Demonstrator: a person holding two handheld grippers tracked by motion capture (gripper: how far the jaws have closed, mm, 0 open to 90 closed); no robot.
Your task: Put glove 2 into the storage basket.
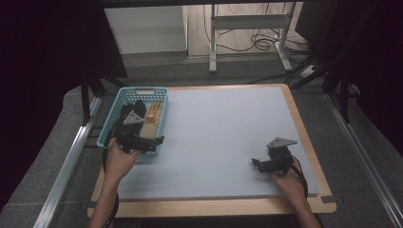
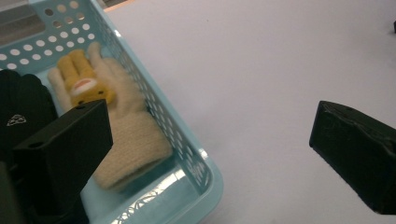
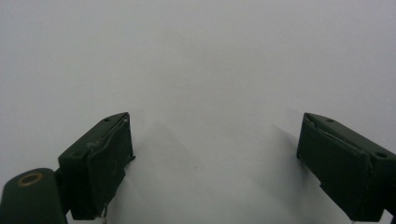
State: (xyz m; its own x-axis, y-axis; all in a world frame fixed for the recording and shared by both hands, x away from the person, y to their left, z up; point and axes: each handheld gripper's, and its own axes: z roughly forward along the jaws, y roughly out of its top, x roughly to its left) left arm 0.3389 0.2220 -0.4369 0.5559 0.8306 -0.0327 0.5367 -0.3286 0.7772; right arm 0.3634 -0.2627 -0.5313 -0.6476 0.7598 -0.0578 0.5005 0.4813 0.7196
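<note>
My left gripper (image 1: 139,124) hangs over the near end of the basket (image 1: 107,124) at the tabletop's (image 1: 223,128) left edge, and the cream glove (image 2: 123,133) is what I'm after. In the left gripper view the glove lies flat in the basket just off my left jaw, on the side next the basket's right wall, its fingers pointing far and its cuff near, so its long axis runs near to far. A black glove (image 2: 23,105) sits to its left, partly behind that jaw. My left jaws stand wide open and hold nothing; one is over the basket, the other out over bare tabletop, so I judge I must shift left to straddle the cuff. My right gripper (image 1: 275,159) rests well apart at the near right, jaws wide open and empty (image 3: 215,158), far from the basket, so the left is the nearer one
</note>
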